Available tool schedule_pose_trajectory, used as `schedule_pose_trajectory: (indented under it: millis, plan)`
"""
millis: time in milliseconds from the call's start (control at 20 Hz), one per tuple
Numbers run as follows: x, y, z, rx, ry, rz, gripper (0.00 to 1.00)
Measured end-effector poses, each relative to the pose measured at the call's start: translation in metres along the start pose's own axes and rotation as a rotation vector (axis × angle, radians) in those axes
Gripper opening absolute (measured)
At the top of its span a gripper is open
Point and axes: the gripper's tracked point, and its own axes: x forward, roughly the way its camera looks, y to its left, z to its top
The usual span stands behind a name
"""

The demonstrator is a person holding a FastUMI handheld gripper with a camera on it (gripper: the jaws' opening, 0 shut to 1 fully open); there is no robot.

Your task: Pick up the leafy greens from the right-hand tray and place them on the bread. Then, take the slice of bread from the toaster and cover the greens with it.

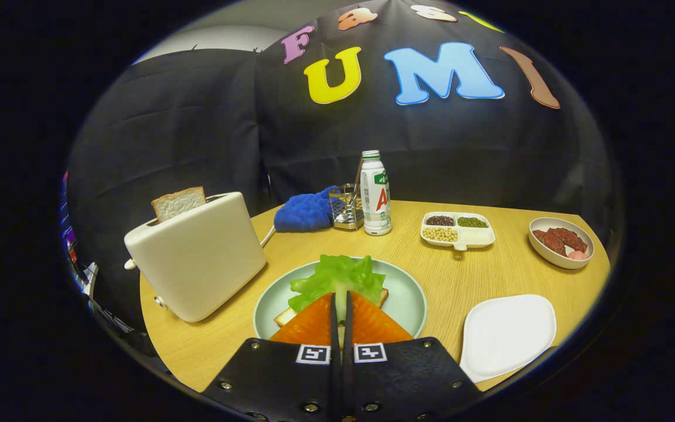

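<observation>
wood table (490, 275): toaster (197, 258), plate (408, 299), tray (507, 334), bottle (375, 196), bowl (560, 243), cloth (305, 212).

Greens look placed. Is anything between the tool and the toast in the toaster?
Nothing visible blocks it. The tool, fingers nearly closed over the leafy greens on the plate, has open tabletop between it and the toaster; the bread slice sticks up from its slot, exposed.

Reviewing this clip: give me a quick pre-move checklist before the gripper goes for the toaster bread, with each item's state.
1. Greens lying on the bread in the plate: ok.
2. Right-hand tray holds no greens: ok.
3. Gripper let go of greens: not ok, fingers nearly closed at the leaf.
4. Slice sticking up from toaster: ok.
5. Greens pinched or free: cannot tell.
</observation>
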Motion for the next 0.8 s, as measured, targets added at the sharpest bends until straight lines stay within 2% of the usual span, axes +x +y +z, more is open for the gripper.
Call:
schedule_pose_trajectory:
  millis: [100,150,200,300,350,400,450,550,800]
  plan:
    - [-0.001,0.002,-0.006,0.007,0.02,0.001,0.02]
    - [-0.002,0.0,-0.007,0.003,0.026,-0.006,0.07]
    - [-0.001,-0.004,-0.008,-0.009,0.024,-0.029,0.08]
    - [-0.003,-0.004,-0.007,-0.02,0.015,-0.021,0.21]
    - [-0.005,0.0,-0.003,-0.005,-0.003,-0.001,0.36]
    - [-0.01,0.002,0.001,0.008,-0.026,0.019,0.46]
    - [-0.015,0.001,0.01,0.014,-0.057,0.015,0.62]
    - [-0.028,0.0,0.029,0.015,-0.144,0.001,0.68]
    - [-0.066,0.024,0.064,-0.045,-0.283,-0.016,0.68]
